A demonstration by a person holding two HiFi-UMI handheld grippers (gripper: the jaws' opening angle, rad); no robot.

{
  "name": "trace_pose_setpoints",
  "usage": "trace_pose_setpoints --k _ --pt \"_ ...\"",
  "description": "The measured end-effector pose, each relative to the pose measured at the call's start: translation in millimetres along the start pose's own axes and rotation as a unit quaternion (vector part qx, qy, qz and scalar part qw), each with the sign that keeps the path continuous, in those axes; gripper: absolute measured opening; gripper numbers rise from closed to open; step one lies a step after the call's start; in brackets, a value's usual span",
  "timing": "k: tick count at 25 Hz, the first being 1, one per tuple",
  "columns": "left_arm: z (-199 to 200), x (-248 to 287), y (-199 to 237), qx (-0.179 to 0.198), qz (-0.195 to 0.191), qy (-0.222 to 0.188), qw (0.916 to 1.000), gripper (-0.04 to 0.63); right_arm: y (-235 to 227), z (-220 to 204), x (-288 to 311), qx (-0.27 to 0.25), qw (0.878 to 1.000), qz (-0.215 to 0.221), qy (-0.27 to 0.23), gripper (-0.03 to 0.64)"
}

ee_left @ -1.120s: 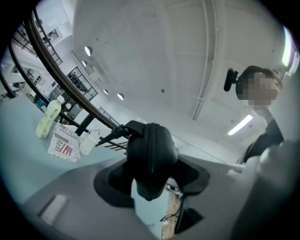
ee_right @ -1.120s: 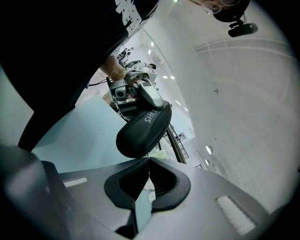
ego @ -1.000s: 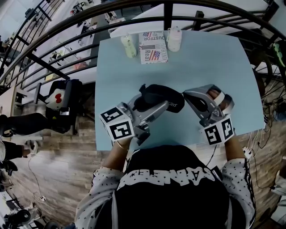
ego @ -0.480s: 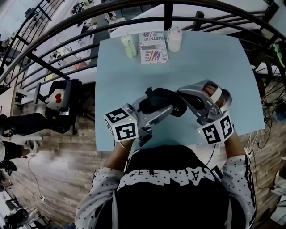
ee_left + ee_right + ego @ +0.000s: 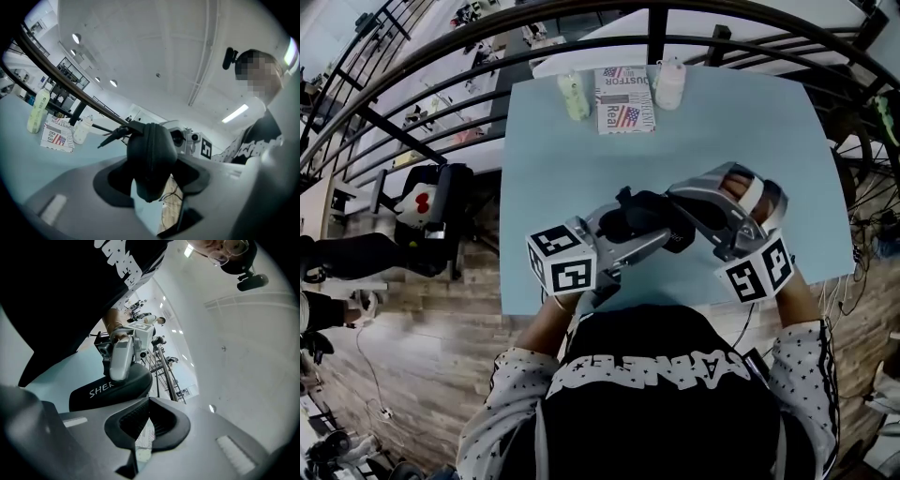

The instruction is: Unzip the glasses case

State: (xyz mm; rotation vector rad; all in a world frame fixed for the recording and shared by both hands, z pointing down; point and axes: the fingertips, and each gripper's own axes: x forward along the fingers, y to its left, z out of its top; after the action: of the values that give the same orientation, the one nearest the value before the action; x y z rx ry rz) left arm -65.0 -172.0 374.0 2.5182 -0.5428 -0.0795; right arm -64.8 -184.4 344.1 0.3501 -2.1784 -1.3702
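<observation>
The black glasses case (image 5: 645, 214) is held off the light blue table (image 5: 722, 122) near its front edge. My left gripper (image 5: 637, 232) is shut on it. The left gripper view shows the case (image 5: 150, 152) end-on between the pads, with the zipper pull (image 5: 114, 136) sticking out free to the left. My right gripper (image 5: 680, 199) sits at the case's right end with its jaws shut. In the right gripper view the closed tips (image 5: 149, 401) hold nothing, and the case (image 5: 110, 390) lies just beyond them to the left.
At the table's far edge stand a pale green bottle (image 5: 573, 97), a newspaper-print box (image 5: 625, 98) and a white bottle (image 5: 669, 82). A black railing (image 5: 652, 28) runs behind the table. A dark chair (image 5: 441, 216) stands left of it.
The left gripper has shifted right and nearer the person, carrying the case. The right gripper has moved left and a little up, closing the gap to the case's end.
</observation>
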Motion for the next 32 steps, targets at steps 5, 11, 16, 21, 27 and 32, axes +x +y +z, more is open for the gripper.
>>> trace_pose_setpoints --k 5,11,16,21,27,32 --pt "-7 0 -2 0.006 -0.008 0.027 0.9996 0.0 2 6 2 -0.013 1.0 0.02 -0.008 0.006" --pt "-27 1 -5 0.038 -0.012 0.089 0.9953 0.0 12 14 2 -0.041 0.998 0.049 -0.016 0.006" --pt "-41 1 -6 0.063 -0.014 0.139 0.9881 0.0 21 19 1 -0.064 0.995 0.076 -0.02 0.006" --pt "-52 1 -3 0.075 -0.016 0.173 0.982 0.0 29 23 4 -0.085 0.991 0.099 -0.021 0.006" --pt "-69 2 0 0.084 -0.014 0.21 0.974 0.0 42 25 8 -0.123 0.983 0.138 -0.021 0.008" --pt "-81 1 7 0.098 -0.001 0.232 0.9678 0.0 54 26 12 -0.146 0.976 0.162 -0.016 0.008"
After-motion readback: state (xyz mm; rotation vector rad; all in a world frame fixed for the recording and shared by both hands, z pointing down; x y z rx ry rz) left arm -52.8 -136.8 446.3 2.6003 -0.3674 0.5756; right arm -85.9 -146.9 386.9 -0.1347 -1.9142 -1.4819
